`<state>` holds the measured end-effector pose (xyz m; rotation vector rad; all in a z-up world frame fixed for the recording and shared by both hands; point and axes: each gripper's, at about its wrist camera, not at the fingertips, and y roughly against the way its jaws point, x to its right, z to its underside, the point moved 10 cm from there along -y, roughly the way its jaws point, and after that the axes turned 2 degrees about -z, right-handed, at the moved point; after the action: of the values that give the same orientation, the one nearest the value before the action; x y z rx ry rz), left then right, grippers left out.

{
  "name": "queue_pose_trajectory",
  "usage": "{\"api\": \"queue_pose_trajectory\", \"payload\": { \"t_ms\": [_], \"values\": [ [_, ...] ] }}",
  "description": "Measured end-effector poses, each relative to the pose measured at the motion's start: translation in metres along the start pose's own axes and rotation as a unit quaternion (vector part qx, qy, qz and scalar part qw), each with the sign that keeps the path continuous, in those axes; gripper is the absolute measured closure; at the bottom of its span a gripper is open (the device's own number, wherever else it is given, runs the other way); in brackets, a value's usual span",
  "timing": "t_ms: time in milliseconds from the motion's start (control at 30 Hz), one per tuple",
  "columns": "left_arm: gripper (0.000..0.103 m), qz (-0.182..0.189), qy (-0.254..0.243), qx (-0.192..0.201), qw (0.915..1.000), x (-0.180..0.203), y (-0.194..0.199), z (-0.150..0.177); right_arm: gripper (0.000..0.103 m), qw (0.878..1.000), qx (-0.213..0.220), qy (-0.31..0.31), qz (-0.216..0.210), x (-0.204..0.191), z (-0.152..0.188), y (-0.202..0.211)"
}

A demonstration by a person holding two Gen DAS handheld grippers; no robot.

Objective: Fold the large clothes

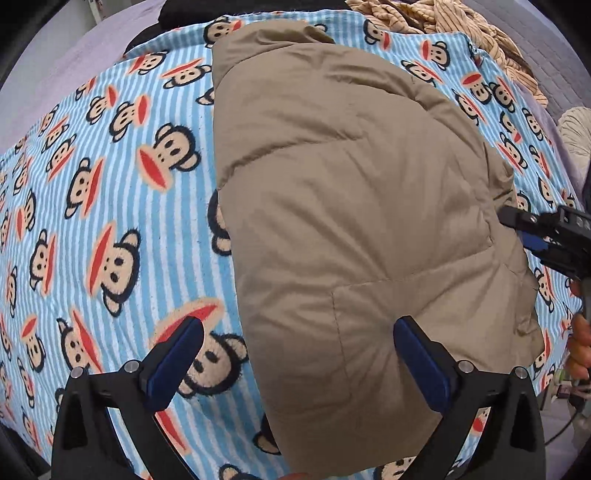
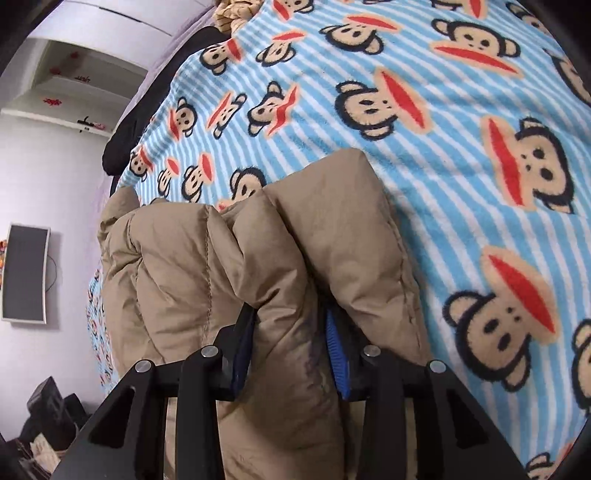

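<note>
The left gripper (image 1: 297,345) hangs with its blue-padded fingers (image 1: 424,363) spread wide, nothing between them; one finger is over the blanket at about 7 o'clock in its own view, the other over the near end of the tan puffer jacket (image 1: 354,221). The right gripper (image 2: 290,338) is clamped on a thick fold of the same jacket (image 2: 295,258), the padding bulging up on either side of the fingers (image 2: 338,356). From the left camera that gripper (image 1: 517,221) shows at 3 o'clock, biting the jacket's edge.

The jacket is a dull khaki, quilted in broad puffy panels with stitched seams running across it and a square stitched patch near the close end. It lies folded into a long bundle down the middle of the blanket (image 1: 110,221), running from about 12 o'clock to 6 o'clock in the left view, the surface softly creased. At the right gripper, the cloth bunches into several fat rolls.

The blanket under it is fleece, blue and white stripes with cartoon monkey faces. A tan striped garment (image 1: 443,22) is heaped at 1 o'clock beyond the blanket, and something black (image 2: 147,107) lies along its far edge. A dark flat screen (image 2: 26,273) hangs on the wall at 9 o'clock in the right view.
</note>
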<state>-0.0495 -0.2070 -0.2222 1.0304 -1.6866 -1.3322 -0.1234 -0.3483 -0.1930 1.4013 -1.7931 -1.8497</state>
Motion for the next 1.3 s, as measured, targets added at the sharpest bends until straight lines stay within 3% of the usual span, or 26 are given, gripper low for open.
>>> {"api": "queue_pose_trajectory", "payload": {
  "t_ms": [100, 200, 400, 733, 933, 1100, 1300],
  "values": [
    [0.0, -0.003, 0.008, -0.004, 1.0, -0.004, 0.003, 0.003, 0.054, 0.999, -0.008, 0.035, 0.009, -0.011, 0.026, 0.024],
    [0.0, -0.009, 0.007, -0.007, 0.9999, -0.006, 0.008, 0.005, 0.054, 0.997, -0.02, 0.071, 0.029, -0.016, 0.061, 0.039],
    [0.0, -0.011, -0.009, -0.012, 0.9998, -0.009, 0.018, 0.017, 0.054, 0.988, -0.076, 0.081, 0.108, 0.009, 0.12, 0.013],
    [0.0, -0.032, -0.022, 0.005, 0.9992, -0.034, 0.042, 0.035, 0.052, 0.991, -0.023, 0.04, 0.129, 0.003, 0.13, 0.045],
    [0.0, -0.032, -0.021, 0.012, 0.9992, -0.05, 0.047, 0.045, 0.04, 0.99, 0.003, 0.035, 0.138, -0.005, 0.144, 0.061],
    [0.0, -0.05, -0.033, 0.014, 0.9981, -0.064, 0.053, 0.049, 0.022, 0.991, 0.015, 0.028, 0.131, -0.015, 0.163, 0.07],
    [0.0, -0.039, -0.025, 0.011, 0.9989, -0.067, 0.052, 0.052, 0.016, 0.991, 0.027, 0.038, 0.124, -0.031, 0.164, 0.073]
  ]
}}
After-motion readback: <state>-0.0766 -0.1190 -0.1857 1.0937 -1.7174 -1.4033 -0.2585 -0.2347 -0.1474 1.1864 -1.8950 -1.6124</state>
